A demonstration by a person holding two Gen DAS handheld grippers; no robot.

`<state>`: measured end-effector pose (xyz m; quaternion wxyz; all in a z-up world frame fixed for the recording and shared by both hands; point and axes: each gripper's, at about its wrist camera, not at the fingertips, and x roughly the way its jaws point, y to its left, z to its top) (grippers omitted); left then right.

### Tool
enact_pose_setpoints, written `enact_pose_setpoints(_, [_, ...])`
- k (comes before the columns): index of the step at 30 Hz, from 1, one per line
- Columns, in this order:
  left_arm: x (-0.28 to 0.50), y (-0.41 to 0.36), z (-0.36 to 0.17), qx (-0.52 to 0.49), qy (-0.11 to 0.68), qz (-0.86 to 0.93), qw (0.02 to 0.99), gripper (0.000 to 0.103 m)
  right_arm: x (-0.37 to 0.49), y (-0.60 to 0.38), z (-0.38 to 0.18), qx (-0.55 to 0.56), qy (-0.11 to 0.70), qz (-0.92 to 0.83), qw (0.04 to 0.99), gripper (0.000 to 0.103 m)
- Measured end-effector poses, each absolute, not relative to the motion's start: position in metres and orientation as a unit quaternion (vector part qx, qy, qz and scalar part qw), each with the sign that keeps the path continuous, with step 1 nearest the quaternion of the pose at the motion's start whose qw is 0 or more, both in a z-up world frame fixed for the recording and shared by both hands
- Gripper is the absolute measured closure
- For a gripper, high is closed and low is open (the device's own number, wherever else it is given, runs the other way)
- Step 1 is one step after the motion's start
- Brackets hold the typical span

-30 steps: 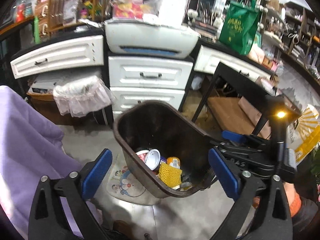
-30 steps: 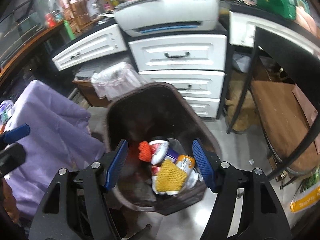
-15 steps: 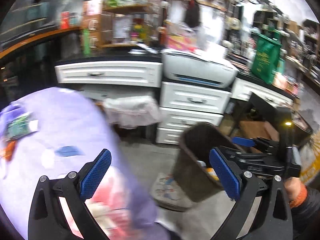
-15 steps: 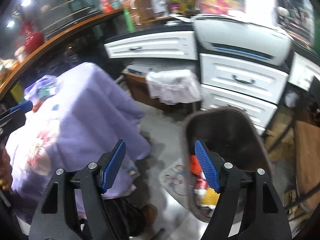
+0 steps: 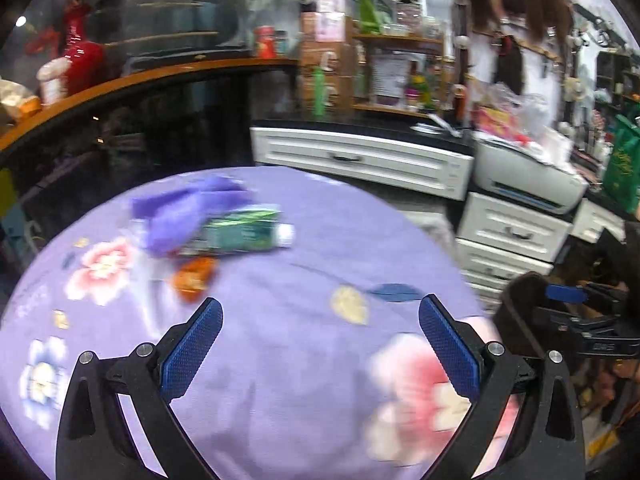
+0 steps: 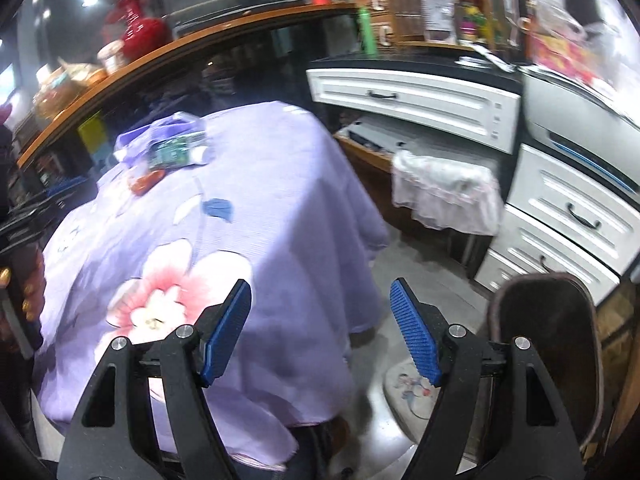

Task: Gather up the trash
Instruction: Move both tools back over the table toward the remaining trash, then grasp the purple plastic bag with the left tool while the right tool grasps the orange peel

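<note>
My left hand-held gripper point(image 5: 320, 344) gapes empty above the lilac floral-clothed counter point(image 5: 304, 360); the green toothpaste-like tube point(image 5: 240, 233), its print blurred, lies mid-cloth. Only my right hand-held gripper point(image 6: 320, 330), also wide and empty, shows the dark brown plastic bin's point(image 6: 548, 344) inside.

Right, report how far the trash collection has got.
Done: nothing visible confirms it; the brown bin's contents are hidden. In hand: nothing, left gripper and right gripper both open, empty. Left: green tube, orange wrapper and purple bag on the tablecloth.
</note>
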<state>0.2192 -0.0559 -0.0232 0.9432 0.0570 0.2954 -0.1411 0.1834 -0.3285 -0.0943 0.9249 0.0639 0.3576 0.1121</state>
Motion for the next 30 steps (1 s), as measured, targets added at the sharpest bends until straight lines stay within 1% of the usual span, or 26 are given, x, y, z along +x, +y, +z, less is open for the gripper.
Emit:
enact_pose_setpoints(7, [0.264, 0.010, -0.007, 0.084, 0.273, -0.072, 0.955, 0.006, 0.200, -0.288, -0.083, 0.052, 0.358, 0.146, 0.921, 0.031])
enact_pose_setpoints(10, [0.289, 0.025, -0.005, 0.087, 0.275, -0.068, 0.955, 0.006, 0.208, -0.272, -0.077, 0.045, 0.357, 0.157, 0.920, 0.031])
enact_pose_setpoints(15, [0.337, 0.036, -0.020, 0.116, 0.298, -0.077, 0.944, 0.006, 0.217, -0.250, -0.068, 0.032, 0.355, 0.172, 0.918, 0.031])
enact_pose_setpoints(20, [0.352, 0.053, -0.022, 0.076, 0.302, -0.103, 0.945, 0.013, 0.225, -0.229, -0.061, 0.016, 0.353, 0.183, 0.917, 0.031])
enact_pose_setpoints(23, [0.351, 0.064, -0.020, 0.051, 0.298, -0.125, 0.945, 0.020, 0.229, -0.220, -0.061, 0.010, 0.355, 0.191, 0.915, 0.031])
enact_pose_setpoints(25, [0.354, 0.068, -0.021, 0.042, 0.304, -0.129, 0.943, 0.032, 0.233, -0.213, -0.062, 0.006, 0.358, 0.197, 0.913, 0.031])
enact_pose_setpoints(26, [0.356, 0.072, -0.021, 0.034, 0.307, -0.131, 0.942, 0.034, 0.235, -0.208, -0.062, 0.003, 0.358, 0.200, 0.912, 0.031])
enact_pose_setpoints(28, [0.359, 0.081, -0.023, 0.020, 0.313, -0.135, 0.940, 0.044, 0.236, -0.202, -0.062, -0.001, 0.359, 0.206, 0.910, 0.031])
enact_pose_setpoints(29, [0.362, 0.082, -0.025, 0.018, 0.316, -0.135, 0.939, 0.046, 0.236, -0.198, -0.062, -0.003, 0.358, 0.210, 0.910, 0.031])
enact_pose_setpoints(30, [0.363, 0.085, -0.027, 0.013, 0.320, -0.134, 0.938, 0.054, 0.237, -0.194, -0.061, -0.005, 0.357, 0.214, 0.909, 0.031])
